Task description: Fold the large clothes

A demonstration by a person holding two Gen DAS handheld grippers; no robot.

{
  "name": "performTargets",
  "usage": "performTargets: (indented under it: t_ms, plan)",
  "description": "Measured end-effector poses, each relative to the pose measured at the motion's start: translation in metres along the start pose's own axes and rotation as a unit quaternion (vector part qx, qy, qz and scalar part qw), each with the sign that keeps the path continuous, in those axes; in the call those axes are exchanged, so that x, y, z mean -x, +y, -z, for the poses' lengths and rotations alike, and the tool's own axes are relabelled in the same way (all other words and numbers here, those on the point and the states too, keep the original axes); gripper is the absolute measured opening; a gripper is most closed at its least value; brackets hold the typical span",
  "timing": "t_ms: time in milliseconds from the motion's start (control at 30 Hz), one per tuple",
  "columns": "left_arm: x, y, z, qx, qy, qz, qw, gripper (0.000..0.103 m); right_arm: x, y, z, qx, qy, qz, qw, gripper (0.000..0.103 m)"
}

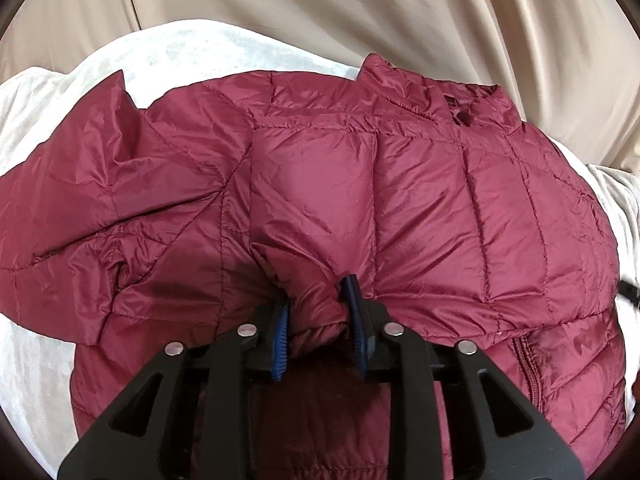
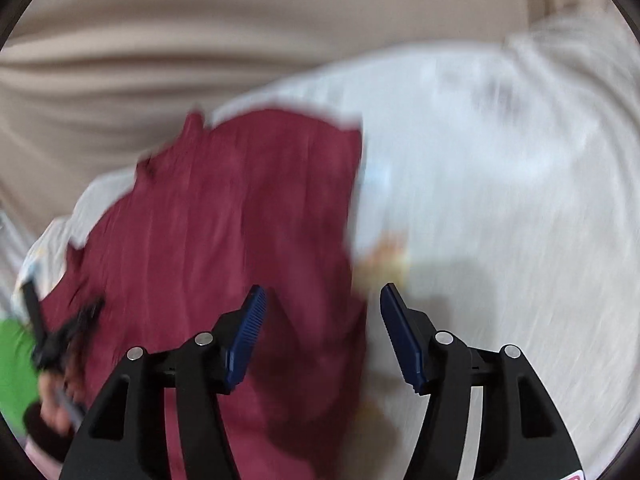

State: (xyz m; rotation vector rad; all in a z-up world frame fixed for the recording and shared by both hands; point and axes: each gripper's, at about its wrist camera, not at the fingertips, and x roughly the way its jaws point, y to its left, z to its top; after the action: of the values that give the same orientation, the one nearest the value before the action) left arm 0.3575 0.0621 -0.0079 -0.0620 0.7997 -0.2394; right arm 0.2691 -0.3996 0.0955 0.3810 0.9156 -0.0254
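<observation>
A maroon quilted puffer jacket (image 1: pixel 360 184) lies front up on a white blanket (image 1: pixel 48 128), collar at the upper right, zip down the right side. My left gripper (image 1: pixel 318 312) is shut on a bunched fold of the jacket, a sleeve end by the look of it, held over the jacket's body. In the blurred right wrist view the jacket (image 2: pixel 224 240) fills the left half. My right gripper (image 2: pixel 322 320) is open and empty, hovering over the jacket's right edge. The left gripper (image 2: pixel 60 344) shows blurred at the far left.
The white blanket (image 2: pixel 500 200) spreads to the right of the jacket. A beige draped cloth (image 1: pixel 320 8) covers the backdrop behind. A green patch (image 2: pixel 16 364) and a hand show at the far left of the right wrist view.
</observation>
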Motion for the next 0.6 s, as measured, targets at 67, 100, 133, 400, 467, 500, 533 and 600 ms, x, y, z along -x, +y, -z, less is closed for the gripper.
performTargets:
  t_ms: [67,100,133,400,467,500,533,600]
  plan:
    - [-0.001,-0.001,-0.002,-0.002,0.004,-0.001,1.0,0.012,-0.015,0.009,0.006,0.023,0.013,0.015,1.0,0.05]
    - [0.001,-0.001,-0.002,-0.003,0.006,-0.002,1.0,0.009,-0.019,0.013,0.005,0.028,0.012,0.022,0.999,0.027]
    - [0.003,-0.001,-0.003,-0.002,0.007,-0.002,1.0,0.009,-0.018,0.015,0.001,0.017,0.002,0.014,1.0,0.015]
    - [-0.002,-0.001,0.001,-0.016,0.009,-0.028,0.9995,0.009,-0.035,0.002,0.007,-0.003,-0.013,0.04,0.999,0.0]
    - [-0.002,-0.003,0.001,-0.021,0.007,-0.035,0.9991,0.011,-0.034,-0.002,0.004,-0.016,-0.007,0.034,0.999,0.0]
    - [0.001,-0.001,0.001,-0.016,0.005,-0.032,0.9993,0.014,-0.033,0.0,0.004,-0.013,-0.004,0.043,0.999,0.0]
    - [0.006,0.003,0.002,-0.007,0.0,-0.026,0.9996,0.016,-0.028,0.004,0.006,-0.006,-0.003,0.06,0.998,0.0]
    - [0.027,0.022,0.004,0.027,-0.019,-0.01,0.9994,0.032,-0.015,0.012,0.009,0.003,-0.011,0.093,0.996,0.007]
